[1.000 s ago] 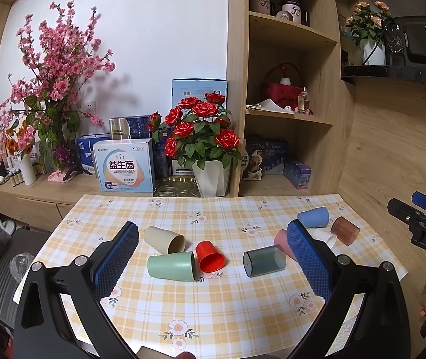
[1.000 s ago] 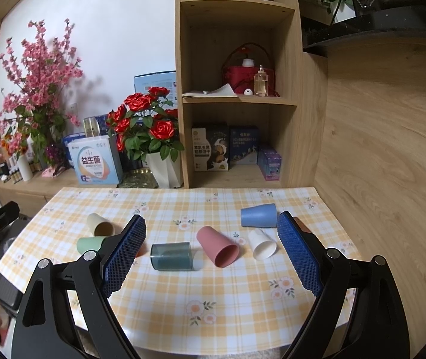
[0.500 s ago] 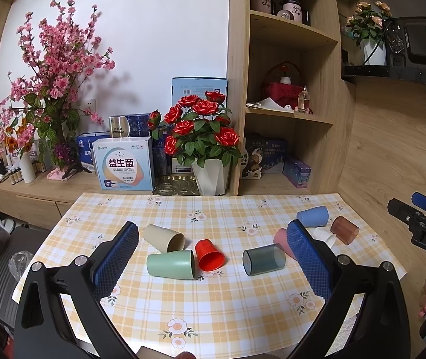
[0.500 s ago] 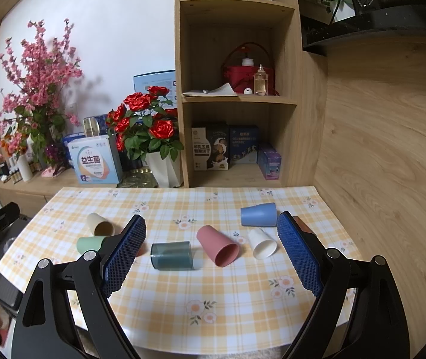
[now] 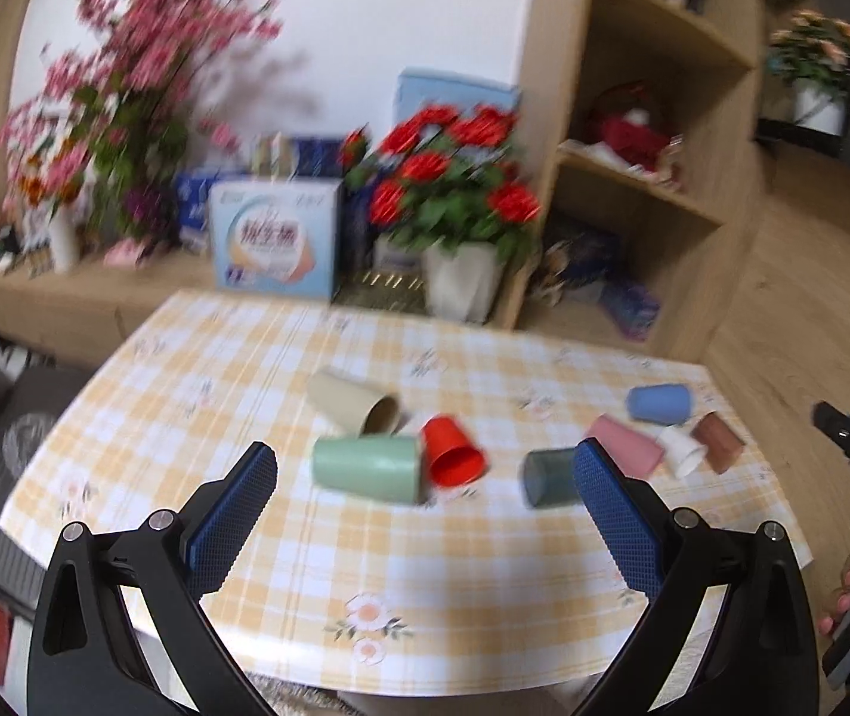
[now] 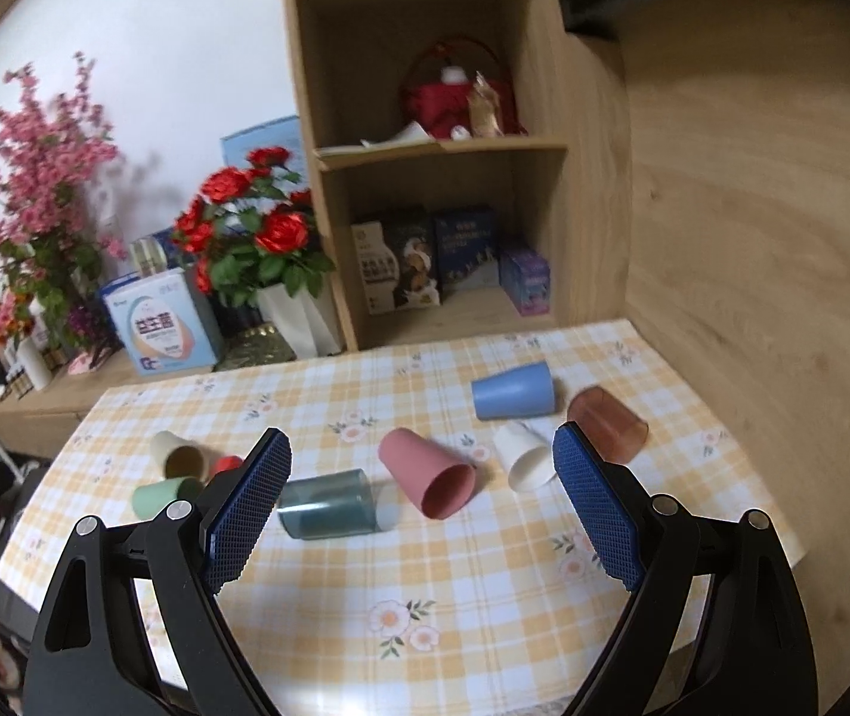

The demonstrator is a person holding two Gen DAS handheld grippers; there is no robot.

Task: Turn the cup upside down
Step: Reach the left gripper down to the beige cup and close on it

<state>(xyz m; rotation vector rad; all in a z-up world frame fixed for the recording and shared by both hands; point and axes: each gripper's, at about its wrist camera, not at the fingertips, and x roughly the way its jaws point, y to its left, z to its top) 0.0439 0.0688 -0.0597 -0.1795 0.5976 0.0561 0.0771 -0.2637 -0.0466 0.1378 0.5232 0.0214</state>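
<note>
Several cups lie on their sides on the checked tablecloth (image 5: 317, 543). In the left wrist view: beige cup (image 5: 353, 403), green cup (image 5: 365, 468), red cup (image 5: 453, 458), grey-blue cup (image 5: 547, 477), pink cup (image 5: 624, 444), white cup (image 5: 680, 453), brown cup (image 5: 718, 441), blue cup (image 5: 658, 403). My left gripper (image 5: 425, 471) is open and empty, above the table's near side, facing the green and red cups. In the right wrist view my right gripper (image 6: 422, 471) is open and empty, facing the pink cup (image 6: 427, 480) and grey-blue cup (image 6: 326, 504); the white cup (image 6: 523, 456), blue cup (image 6: 513, 398) and brown cup (image 6: 606, 423) lie to the right.
A white pot of red roses (image 5: 460, 227), a boxed product (image 5: 275, 241) and pink blossoms (image 5: 126, 119) stand behind the table. A wooden shelf unit (image 6: 436, 179) rises at the back. A wood wall (image 6: 753, 238) borders the table's right side.
Both grippers have moved forward and tilted down toward the table; the cups look larger and closer. The left view is motion-blurred. No cup has moved.
</note>
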